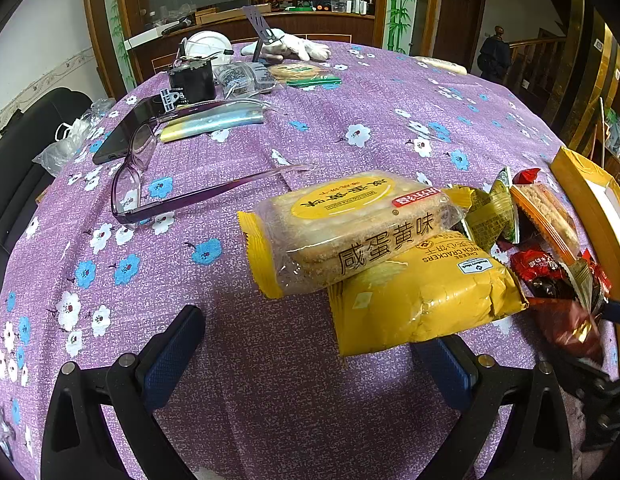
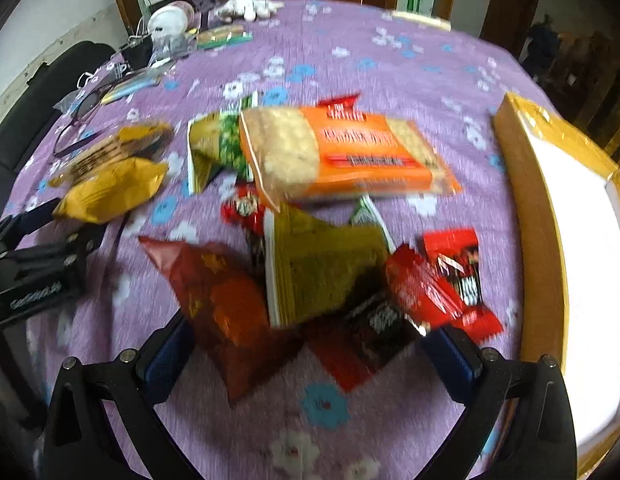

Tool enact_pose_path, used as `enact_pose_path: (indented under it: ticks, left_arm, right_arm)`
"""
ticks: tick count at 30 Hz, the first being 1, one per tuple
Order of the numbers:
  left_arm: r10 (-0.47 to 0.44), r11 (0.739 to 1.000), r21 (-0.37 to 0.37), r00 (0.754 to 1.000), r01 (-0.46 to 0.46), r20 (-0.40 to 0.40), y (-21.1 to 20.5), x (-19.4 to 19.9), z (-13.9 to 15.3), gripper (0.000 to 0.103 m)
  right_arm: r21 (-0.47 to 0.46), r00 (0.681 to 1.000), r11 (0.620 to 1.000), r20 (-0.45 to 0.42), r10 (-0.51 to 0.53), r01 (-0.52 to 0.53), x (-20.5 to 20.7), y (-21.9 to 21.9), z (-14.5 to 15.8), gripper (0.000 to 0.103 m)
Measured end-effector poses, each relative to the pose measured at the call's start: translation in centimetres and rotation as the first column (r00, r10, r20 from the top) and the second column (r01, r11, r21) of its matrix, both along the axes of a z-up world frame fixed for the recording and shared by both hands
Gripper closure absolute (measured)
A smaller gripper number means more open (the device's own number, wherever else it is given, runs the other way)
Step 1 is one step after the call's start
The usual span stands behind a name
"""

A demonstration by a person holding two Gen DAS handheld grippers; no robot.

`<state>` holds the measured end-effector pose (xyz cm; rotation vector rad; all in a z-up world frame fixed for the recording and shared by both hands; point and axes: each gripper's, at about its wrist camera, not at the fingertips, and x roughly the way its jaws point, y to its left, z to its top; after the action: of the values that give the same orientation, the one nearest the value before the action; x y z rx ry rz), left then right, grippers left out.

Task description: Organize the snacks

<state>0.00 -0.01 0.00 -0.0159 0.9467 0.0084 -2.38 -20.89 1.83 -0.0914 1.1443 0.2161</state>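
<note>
The left gripper (image 1: 310,360) stands with its jaws spread wide and nothing between them; the right pad sits just under the near edge of a yellow cheese cracker packet (image 1: 422,300), though contact cannot be judged. Resting on that packet is a clear-wrapped salted egg yolk biscuit pack (image 1: 350,232). Beyond lie purple-framed glasses (image 1: 158,184) and a dark phone (image 1: 126,132) on the purple floral tablecloth (image 1: 270,400).

The right gripper (image 2: 310,360) is likewise wide open and grips nothing (its view is blurred). Between its fingers sit a dark red crinkled snack bag (image 2: 222,312) and a black-and-red sachet (image 2: 366,332); whether the pads touch them is unclear. Just behind are an olive-green packet (image 2: 322,272) and red candy wrappers (image 2: 450,280), then an orange rice cracker pack (image 2: 350,152). A yellow-rimmed box (image 2: 530,208) with a white inside stands to the right.
</note>
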Motion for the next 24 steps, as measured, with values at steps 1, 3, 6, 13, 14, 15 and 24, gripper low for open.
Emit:
enact_pose_path:
  ticks: [1, 3, 6, 13, 14, 15, 24]
  left_arm:
    - [0.000, 1.000, 0.000, 1.000, 0.000, 0.000, 0.0, 0.0, 0.0, 0.000]
    - [0.000, 1.000, 0.000, 1.000, 0.000, 0.000, 0.0, 0.0, 0.0, 0.000]
    - [0.000, 1.000, 0.000, 1.000, 0.000, 0.000, 0.0, 0.0, 0.0, 0.000]
    - [0.001, 1.000, 0.000, 1.000, -0.001, 0.000, -0.2, -0.1, 0.2, 0.000]
    - [-0.002, 1.000, -0.001, 1.000, 0.002, -0.004, -0.2, -0.2, 0.2, 0.000]
    - [-0.013, 1.000, -0.001, 1.000, 0.013, -0.017, -0.3, -0.3, 0.2, 0.000]
    - [-0.009, 0.990, -0.138, 1.000, 0.007, -0.015, 3.1, -5.3, 3.3, 0.019]
  right_arm:
    - [0.009, 1.000, 1.000, -0.022, 0.018, -0.018, -0.3, -0.2, 0.1, 0.000]
    - [0.043, 0.998, 0.998, -0.050, 0.044, -0.042, -0.8, -0.7, 0.3, 0.000]
    - [0.080, 0.995, 0.993, -0.050, 0.085, -0.081, -2.2, -1.5, 1.4, 0.000]
    - [0.281, 0.981, 0.942, -0.002, 0.193, -0.185, -4.8, -3.3, 5.6, 0.000]
    - [0.299, 0.980, 0.936, -0.006, 0.199, -0.188, -4.9, -3.4, 5.8, 0.000]
    - [0.303, 0.979, 0.934, -0.011, 0.205, -0.192, -4.9, -3.3, 6.0, 0.000]
    - [0.264, 0.936, 0.909, -0.048, 0.348, -0.324, -3.7, -0.3, 5.2, 0.037]
